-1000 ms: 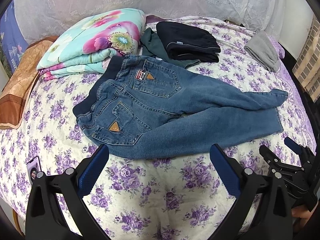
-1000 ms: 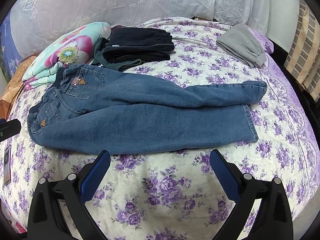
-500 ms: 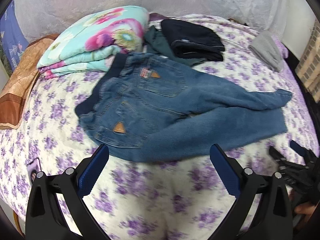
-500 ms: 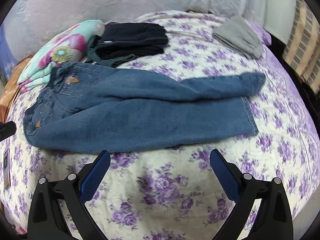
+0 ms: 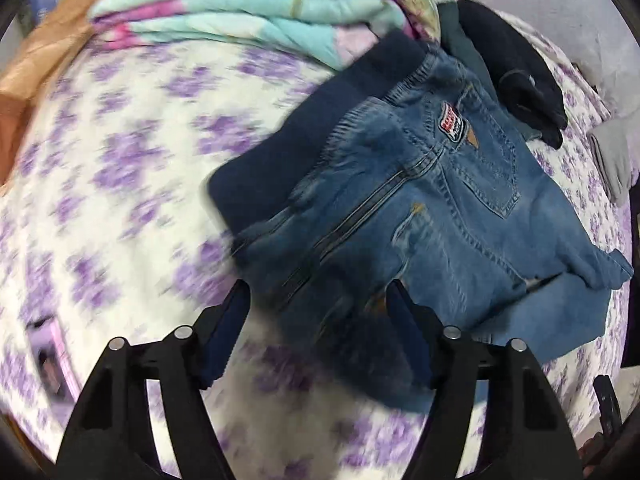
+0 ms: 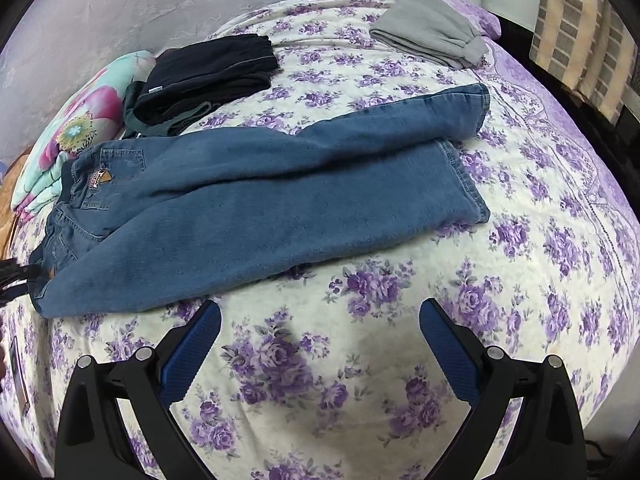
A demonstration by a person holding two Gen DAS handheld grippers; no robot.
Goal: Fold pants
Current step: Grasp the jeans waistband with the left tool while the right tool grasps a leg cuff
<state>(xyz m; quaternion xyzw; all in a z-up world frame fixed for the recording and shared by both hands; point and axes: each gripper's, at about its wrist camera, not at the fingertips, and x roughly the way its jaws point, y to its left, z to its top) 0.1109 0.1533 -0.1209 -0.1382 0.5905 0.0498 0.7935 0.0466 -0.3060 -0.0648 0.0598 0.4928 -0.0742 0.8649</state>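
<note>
Blue jeans (image 6: 256,208) lie flat on the flowered bed cover, back pockets up, waist to the left, legs running right with the two hems side by side. In the left wrist view the jeans (image 5: 420,216) fill the middle, and the image is blurred. My left gripper (image 5: 320,320) is open, its fingers straddling the near waist corner of the jeans, just above the cloth. It also shows at the left edge of the right wrist view (image 6: 16,276). My right gripper (image 6: 320,340) is open and empty over bare bed cover, in front of the near leg.
A folded flowered quilt (image 5: 248,4) lies behind the waist. A black and dark green folded pile (image 6: 208,72) and a grey folded garment (image 6: 432,32) lie at the back. A phone (image 5: 52,364) lies at the left on the bed cover (image 6: 540,280). An orange blanket (image 5: 40,60) lies far left.
My left gripper has moved forward and down to the waist of the jeans and its jaws have narrowed. My right gripper has shifted a little toward the leg ends.
</note>
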